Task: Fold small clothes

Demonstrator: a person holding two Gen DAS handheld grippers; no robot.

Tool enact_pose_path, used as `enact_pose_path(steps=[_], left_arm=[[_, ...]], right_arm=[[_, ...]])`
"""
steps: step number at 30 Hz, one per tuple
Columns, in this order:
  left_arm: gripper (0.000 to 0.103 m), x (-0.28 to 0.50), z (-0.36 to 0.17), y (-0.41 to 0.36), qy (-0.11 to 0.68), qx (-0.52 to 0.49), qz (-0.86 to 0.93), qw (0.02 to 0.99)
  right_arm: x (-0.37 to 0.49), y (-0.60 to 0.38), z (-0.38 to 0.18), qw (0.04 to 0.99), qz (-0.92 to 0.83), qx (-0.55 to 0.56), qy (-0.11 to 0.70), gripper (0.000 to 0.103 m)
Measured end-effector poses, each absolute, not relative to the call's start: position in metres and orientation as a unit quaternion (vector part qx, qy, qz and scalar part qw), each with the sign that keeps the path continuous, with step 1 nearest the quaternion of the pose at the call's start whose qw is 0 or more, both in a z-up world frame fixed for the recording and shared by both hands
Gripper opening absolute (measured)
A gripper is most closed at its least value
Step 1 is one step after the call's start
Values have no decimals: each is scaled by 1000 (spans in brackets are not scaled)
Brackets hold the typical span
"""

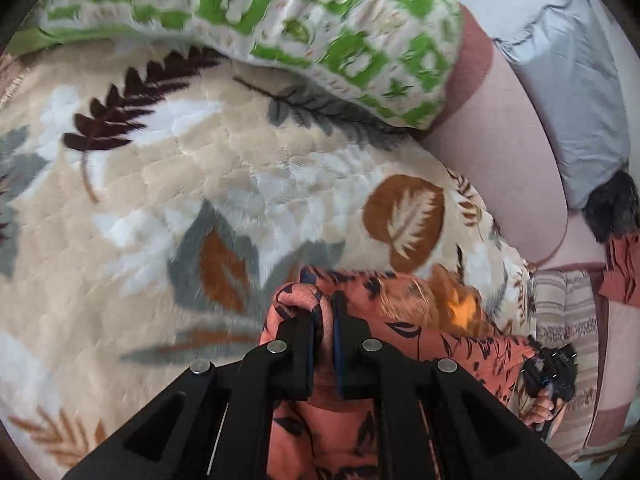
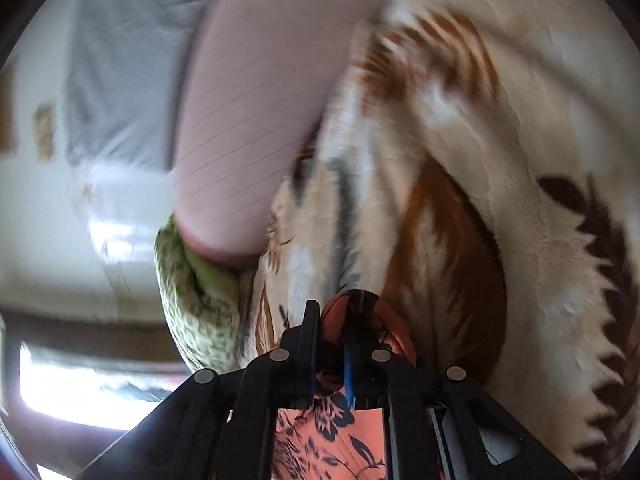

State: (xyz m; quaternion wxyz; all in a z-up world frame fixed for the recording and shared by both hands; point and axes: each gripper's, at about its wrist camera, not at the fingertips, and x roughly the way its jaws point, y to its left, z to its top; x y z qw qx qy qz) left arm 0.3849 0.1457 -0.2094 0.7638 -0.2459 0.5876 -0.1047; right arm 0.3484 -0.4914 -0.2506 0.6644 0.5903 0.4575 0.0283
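Our left gripper (image 1: 326, 308) is pinched nearly shut on a bunched fold of the coral floral garment (image 1: 460, 344); the cloth bulges out around its tips and fills the gap between the fingers. Our right gripper (image 2: 334, 312) is likewise all but closed, with a rounded wad of the same garment (image 2: 328, 436) caught at its tips and the printed cloth trailing back beneath it.

From the left fingers the garment stretches away to the right — its long axis runs between our two grips, and in the left wrist view the other gripper (image 1: 550, 368), held in a hand, sits at the cloth's far right end. So neither hand is nearer; each has one end.

Below lies the leaf-patterned blanket (image 1: 180, 168), ahead of the left fingers. Beyond it rests a green-and-white patterned cushion (image 1: 320, 24), and to the right a pink sheet (image 1: 508, 160). We judge the next move is to bring the stretched garment down flat on the blanket, keeping both ends level.
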Motion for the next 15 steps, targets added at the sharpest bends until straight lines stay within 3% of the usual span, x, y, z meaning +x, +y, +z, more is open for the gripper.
enact_pose_path(steps=[5,10,12,13,14,15], left_arm=[[9,384,-227,158,577,-304,-111,750],[16,371,-216,176,548,-342,-119,754],[23,363,-201,185,527,-348,-111,767],[29,360,-192,191,512,-350,-99,778],[46,356,-182,197,492,-352,-84,792],[61,348,-169,206,462,-360,-72,807]], right_arm=[[342,-502,-290,630,60,644,430,12],[320,-520,-284,627,60,672,390,15],[305,-535,-266,646,39,669,366,32],[298,-539,-258,653,31,668,356,63],[287,-547,-242,670,8,658,344,84],[282,-549,-227,689,-3,638,344,84]])
